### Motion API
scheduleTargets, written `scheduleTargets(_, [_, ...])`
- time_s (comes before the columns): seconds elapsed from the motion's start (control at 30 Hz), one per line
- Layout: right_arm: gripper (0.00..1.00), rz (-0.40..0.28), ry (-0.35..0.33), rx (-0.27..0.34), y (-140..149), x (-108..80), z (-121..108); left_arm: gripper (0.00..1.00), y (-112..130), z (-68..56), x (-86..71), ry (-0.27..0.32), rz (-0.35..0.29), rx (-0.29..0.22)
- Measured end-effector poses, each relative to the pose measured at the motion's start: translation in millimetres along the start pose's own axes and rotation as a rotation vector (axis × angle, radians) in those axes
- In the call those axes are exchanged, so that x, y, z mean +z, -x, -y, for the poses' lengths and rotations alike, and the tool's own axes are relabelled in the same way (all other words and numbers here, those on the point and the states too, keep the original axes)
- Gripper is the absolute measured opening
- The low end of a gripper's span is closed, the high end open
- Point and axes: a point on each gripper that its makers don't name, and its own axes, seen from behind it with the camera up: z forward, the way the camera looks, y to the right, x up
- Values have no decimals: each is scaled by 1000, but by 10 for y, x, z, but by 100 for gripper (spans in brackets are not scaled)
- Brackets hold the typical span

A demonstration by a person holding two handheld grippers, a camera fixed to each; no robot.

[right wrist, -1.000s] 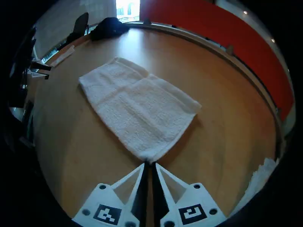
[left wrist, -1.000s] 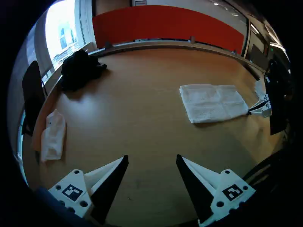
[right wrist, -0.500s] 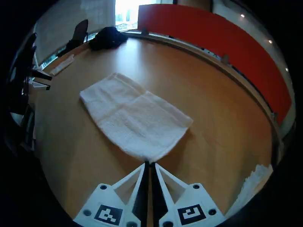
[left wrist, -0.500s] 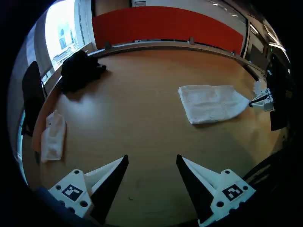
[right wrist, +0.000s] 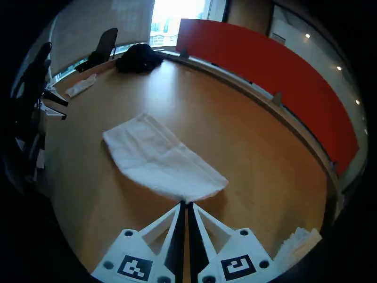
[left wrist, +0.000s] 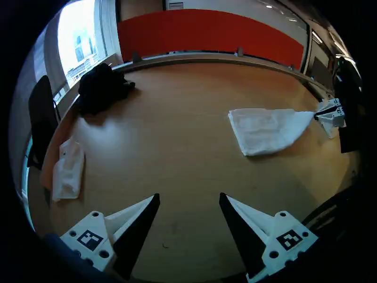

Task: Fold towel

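- Right gripper view: right gripper [right wrist: 187,206] is pinched closed on the towel's [right wrist: 155,158] near corner. That corner is lifted and the rest lies on the table [right wrist: 264,155].
- Meanwhile left gripper [left wrist: 188,200] hangs wide open, holding nothing, well apart from the towel.
- Risk, I reckon: a thin corner pinch could slip. Or the whole towel drags instead of folding, since nothing pins the far side.
- Towel's white terry, soft and floppy; table's smooth, glossy wood.

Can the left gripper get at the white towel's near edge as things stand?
Probably yes: the left gripper is open, only tabletop lies between it and the towel, whose corner the right gripper pinches.
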Motion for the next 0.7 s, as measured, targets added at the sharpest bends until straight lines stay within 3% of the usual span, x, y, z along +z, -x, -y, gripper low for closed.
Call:
scheduleTargets(0.4, [4, -32, 9, -6, -182, -74, -55, 94, 3, 34, -46, -11, -7, -6])
scheduleTargets(0.7, [4, -68, -16, -47, -516, -34, 28, 94, 41, 52, -101, -19, -10, -22])
